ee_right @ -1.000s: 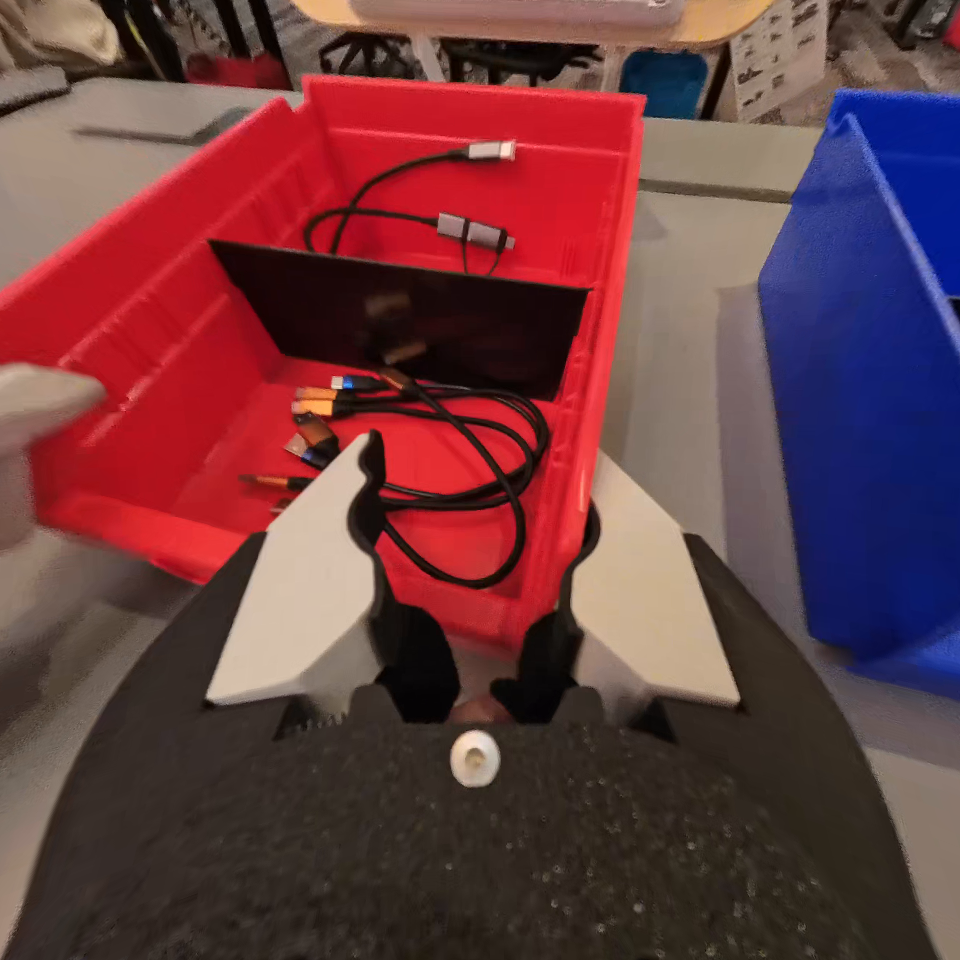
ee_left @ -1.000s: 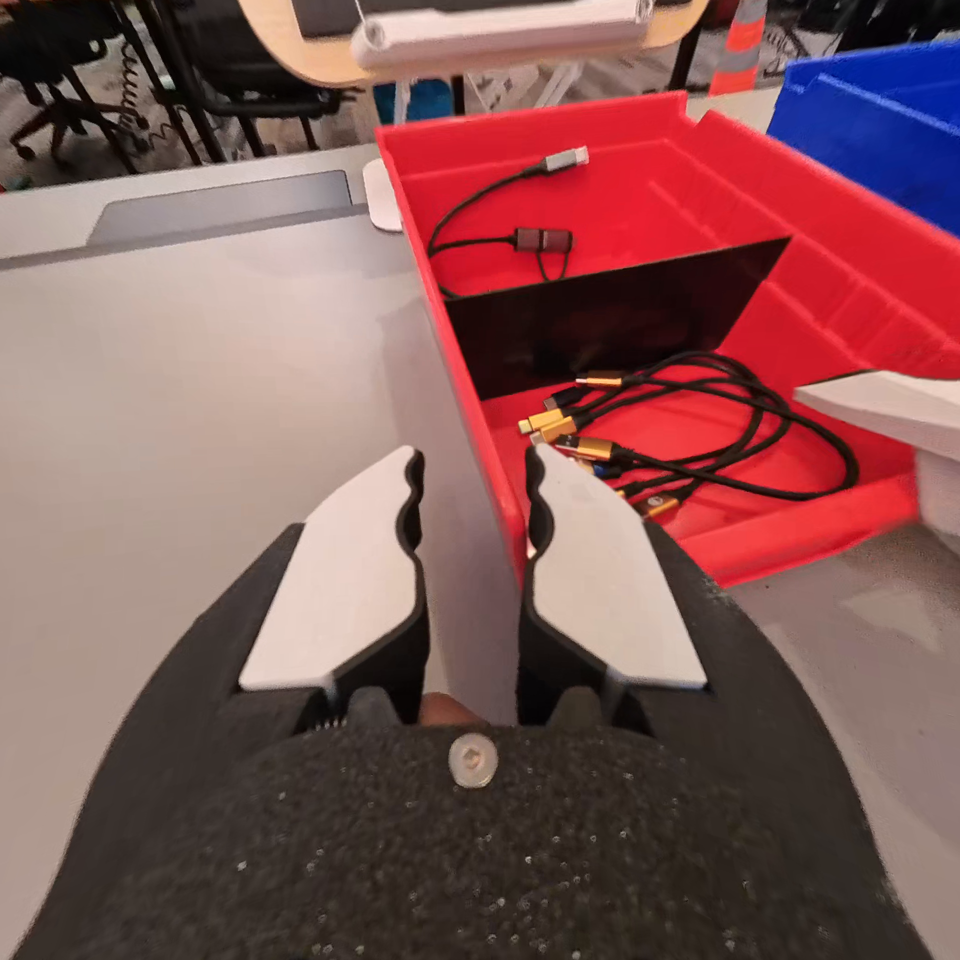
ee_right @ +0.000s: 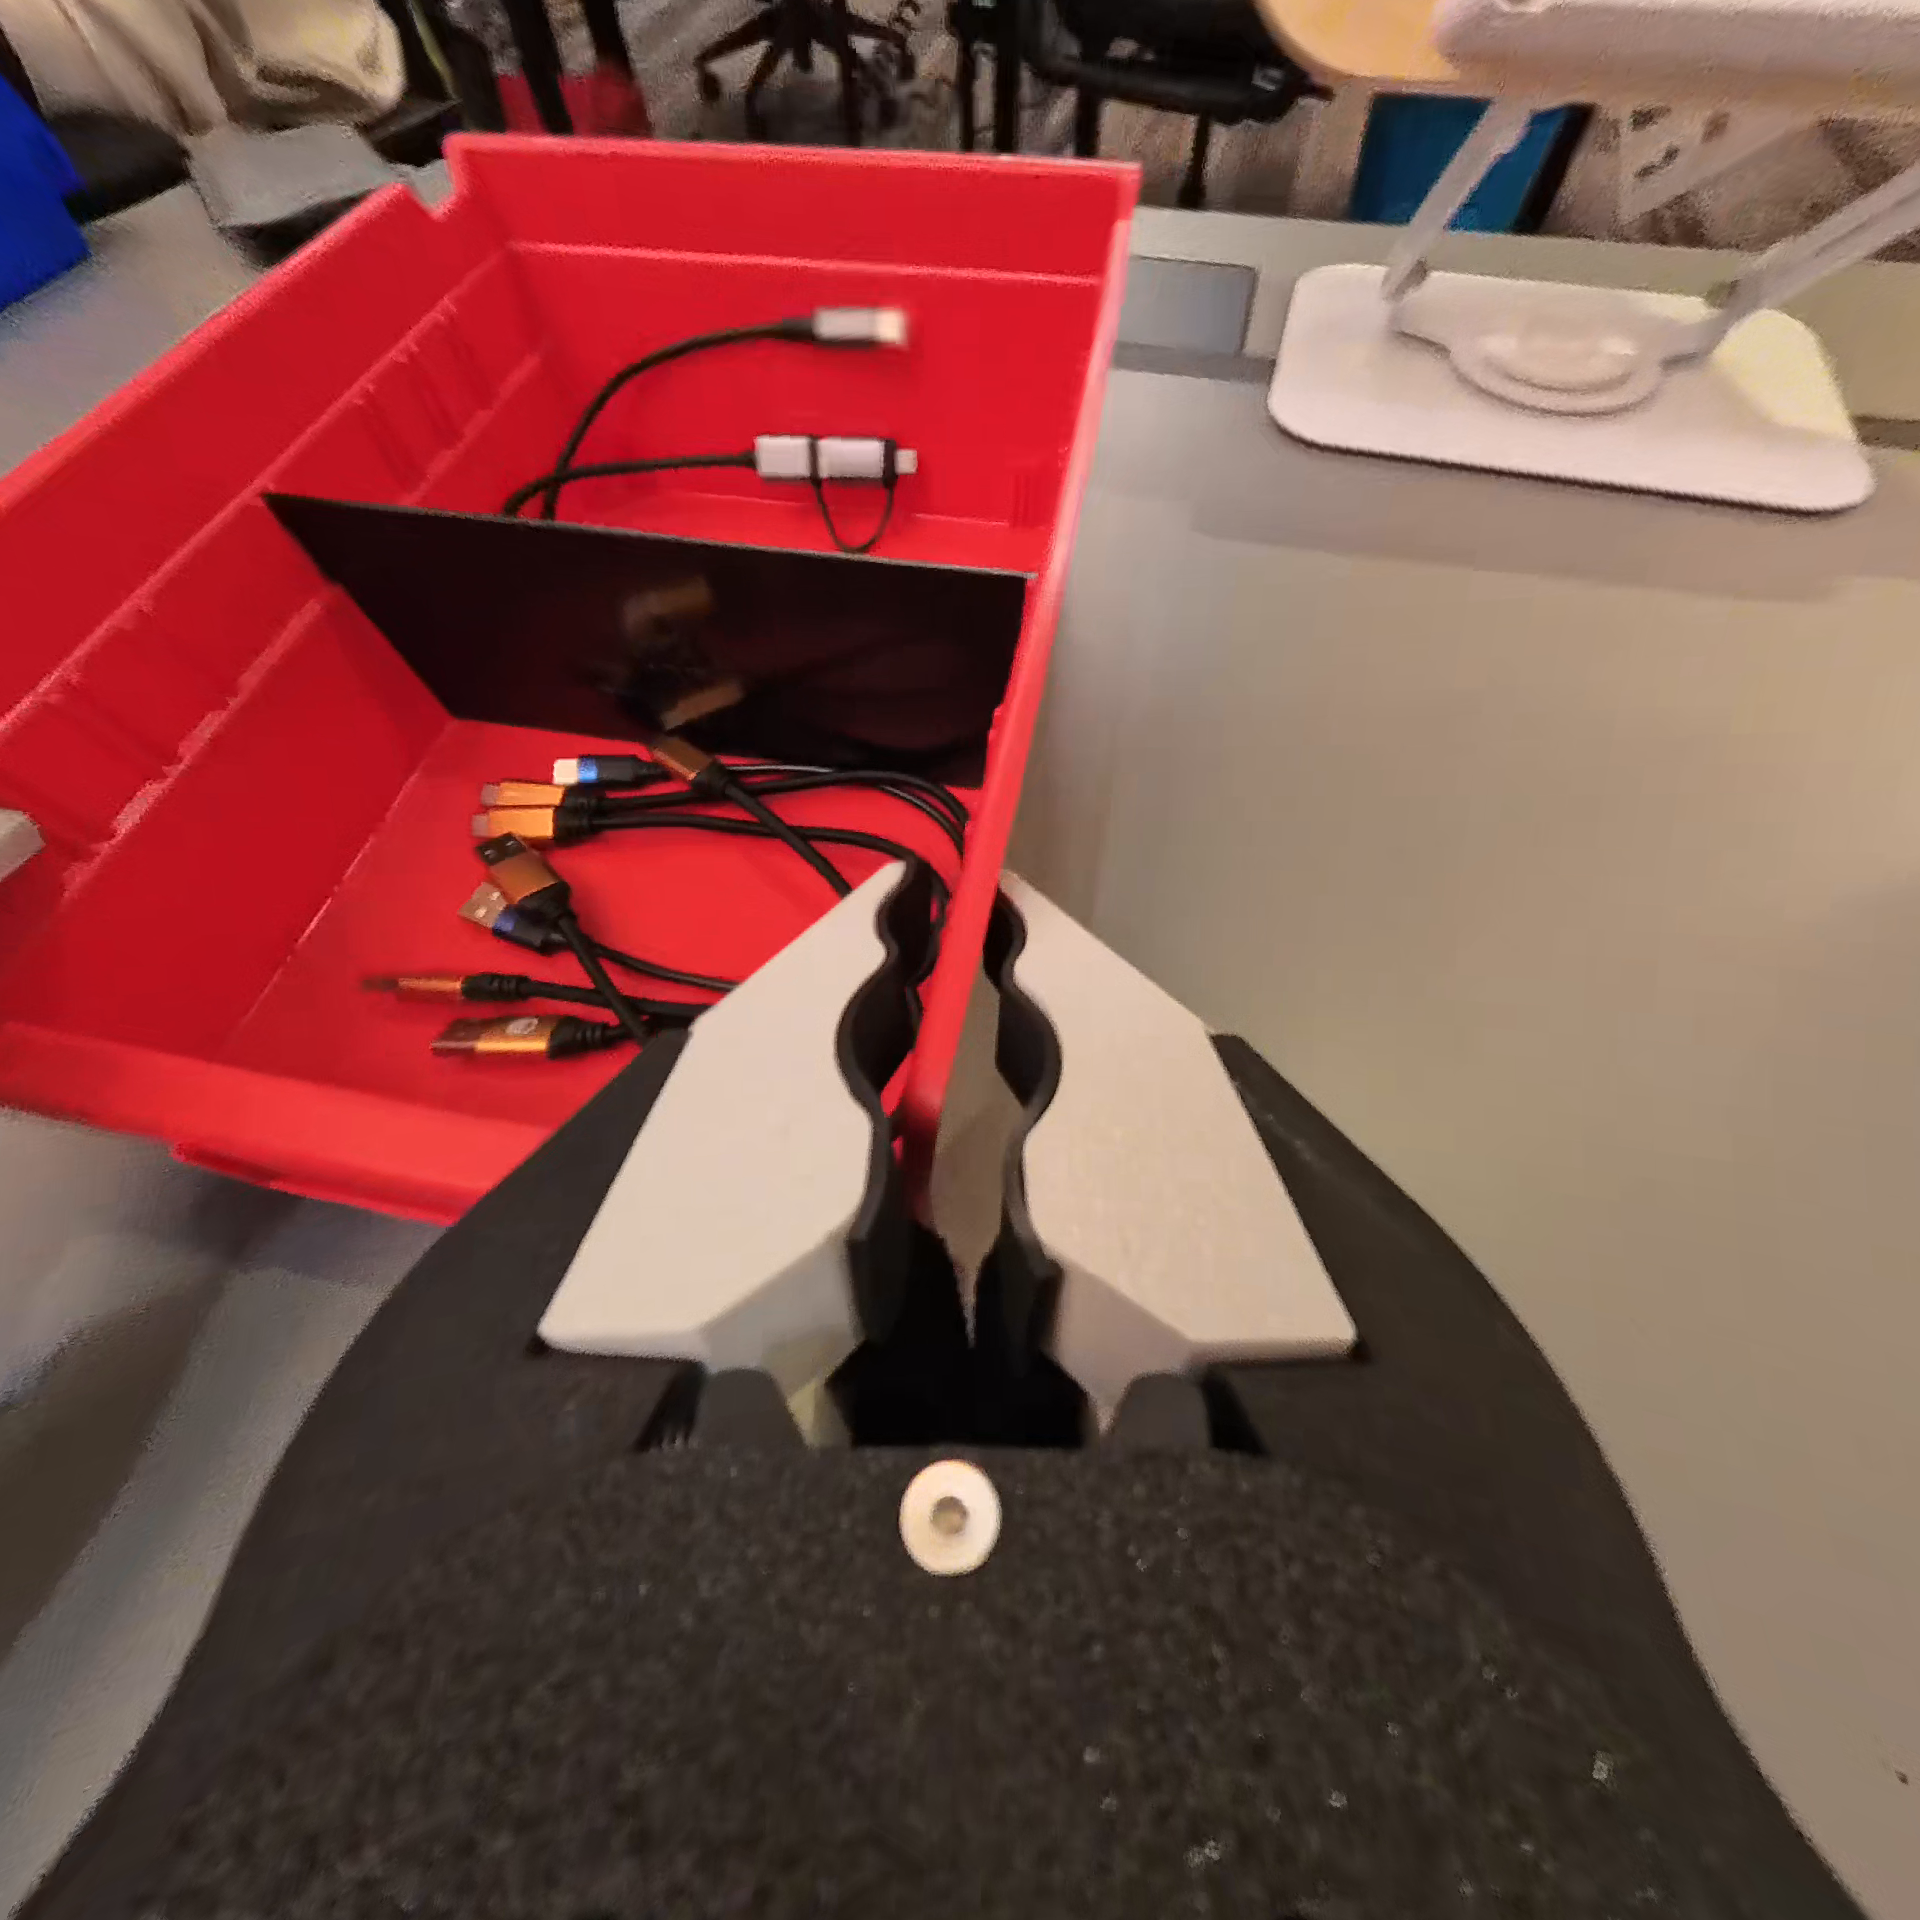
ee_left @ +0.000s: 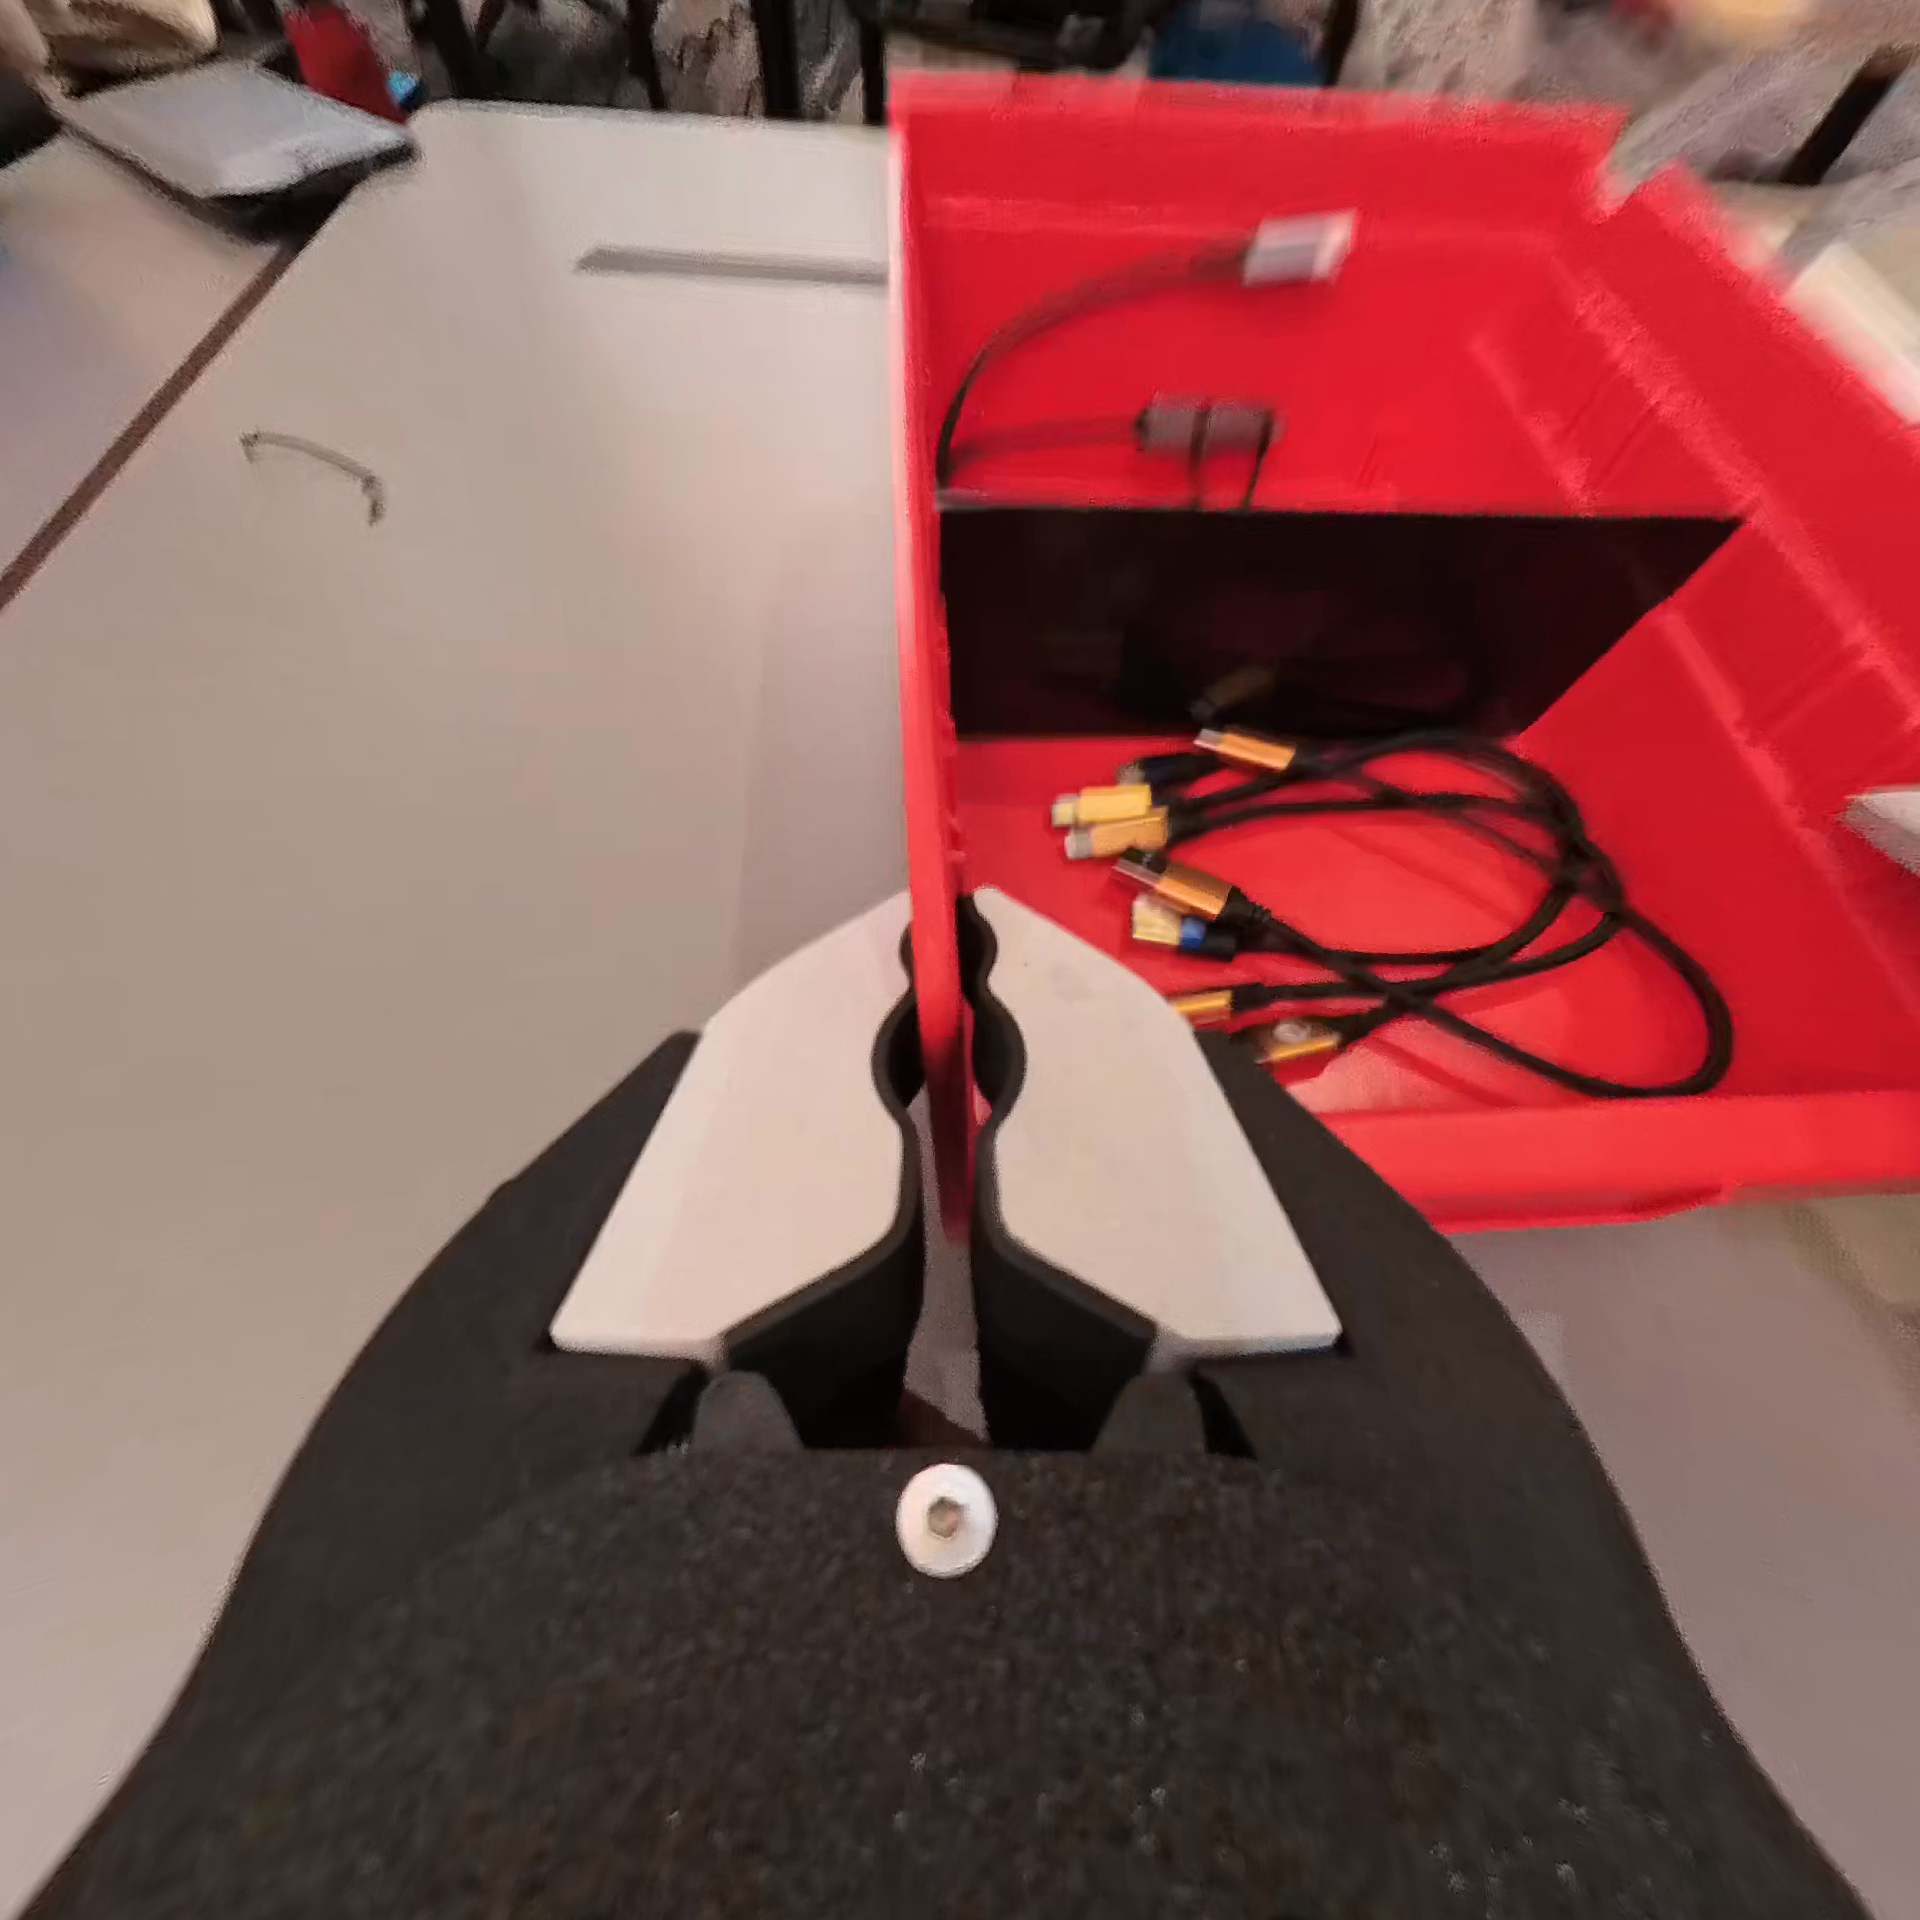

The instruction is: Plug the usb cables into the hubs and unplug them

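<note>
A red bin (ee_left: pixel 1195 114) stands on the grey table, split by a black divider (ee_left: pixel 1299 613). Several black USB cables (ee_left: pixel 1455 883) with gold plugs lie in its near compartment. A small grey hub (ee_left: pixel 1205 426) on a black lead, with a grey plug (ee_left: pixel 1299 249), lies in the far compartment. My left gripper (ee_left: pixel 940 914) is shut on the bin's left wall near the front corner. My right gripper (ee_right: pixel 951 894) is shut on the bin's (ee_right: pixel 790 197) right wall near the front corner. The cables (ee_right: pixel 644 914), the hub (ee_right: pixel 831 459) and the divider (ee_right: pixel 675 634) also show in the right wrist view.
A white stand (ee_right: pixel 1558 405) sits on the table to the right of the bin. A blue bin's corner (ee_right: pixel 31 208) shows far left. A dark flat object (ee_left: pixel 229 145) lies at the table's far left. Chairs and legs stand beyond the table. One gripper's finger ends stand about 20 cm off the other's.
Both grippers were open astride the bin's side walls and have shut on them. Both views have swung; the blue bin to the right has left view and the white stand has appeared.
</note>
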Demonstrator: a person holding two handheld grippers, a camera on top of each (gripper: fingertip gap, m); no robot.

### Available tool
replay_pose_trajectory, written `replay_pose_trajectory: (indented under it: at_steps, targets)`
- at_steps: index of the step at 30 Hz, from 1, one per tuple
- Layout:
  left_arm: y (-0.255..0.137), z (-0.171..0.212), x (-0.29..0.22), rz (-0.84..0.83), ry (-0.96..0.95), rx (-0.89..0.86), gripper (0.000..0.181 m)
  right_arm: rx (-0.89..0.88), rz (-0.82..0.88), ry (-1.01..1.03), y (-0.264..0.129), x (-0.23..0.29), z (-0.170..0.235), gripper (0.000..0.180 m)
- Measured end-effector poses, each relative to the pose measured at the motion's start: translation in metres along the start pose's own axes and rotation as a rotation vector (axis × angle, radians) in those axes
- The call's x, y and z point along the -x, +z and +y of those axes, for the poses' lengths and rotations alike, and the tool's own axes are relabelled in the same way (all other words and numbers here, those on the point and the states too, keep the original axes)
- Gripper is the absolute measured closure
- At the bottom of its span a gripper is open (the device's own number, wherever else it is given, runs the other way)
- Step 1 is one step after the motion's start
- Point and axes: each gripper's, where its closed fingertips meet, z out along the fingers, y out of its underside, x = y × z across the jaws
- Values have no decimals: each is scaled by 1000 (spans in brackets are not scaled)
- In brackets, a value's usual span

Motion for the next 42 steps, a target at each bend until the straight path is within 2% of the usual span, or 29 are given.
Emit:
replay_pose_trajectory:
  at_steps: [4, 7, 10, 12, 14, 17, 23, 26, 28, 30, 33, 36, 42]
  targets:
    - [0, -1, 5, 0, -11, -14, 178, 22, -57, -8, -1, 7, 1, 166]
    - [-5, -9, 6, -47, 17, -75, 177, 40, -177, -38, -14, 11, 3, 161]
    - [-25, -33, 10, -106, 13, -197, 165, 19, -339, -81, -46, 11, 1, 161]
    - [-45, -54, 15, -138, -35, -344, 160, 2, -469, -150, -74, 5, 4, 160]
    - [-59, -63, 15, -127, -96, -442, 158, -54, -493, -206, -97, -23, 4, 160]
    - [-61, -55, 3, -88, -136, -430, 156, -124, -431, -242, -124, -93, 6, 160]
    - [-49, -15, -77, 75, -149, -254, 156, -185, -76, -206, -164, -290, 33, 151]
    - [-49, 10, -106, 85, -50, -158, 156, -174, 109, -99, -182, -381, 61, 146]
    - [-50, 13, -116, 77, 20, -156, 156, -169, 162, -47, -191, -417, 75, 144]
    - [-51, 10, -121, 65, 67, -172, 156, -167, 187, 5, -193, -438, 73, 139]
    - [-48, 16, -125, 56, 159, -152, 156, -183, 231, 32, -187, -454, 74, 139]
    - [-46, 18, -124, 59, 165, -145, 157, -145, 200, 57, -180, -447, 78, 140]
    - [-42, 22, -121, 78, 136, -118, 158, -151, 222, -34, -181, -432, 76, 144]
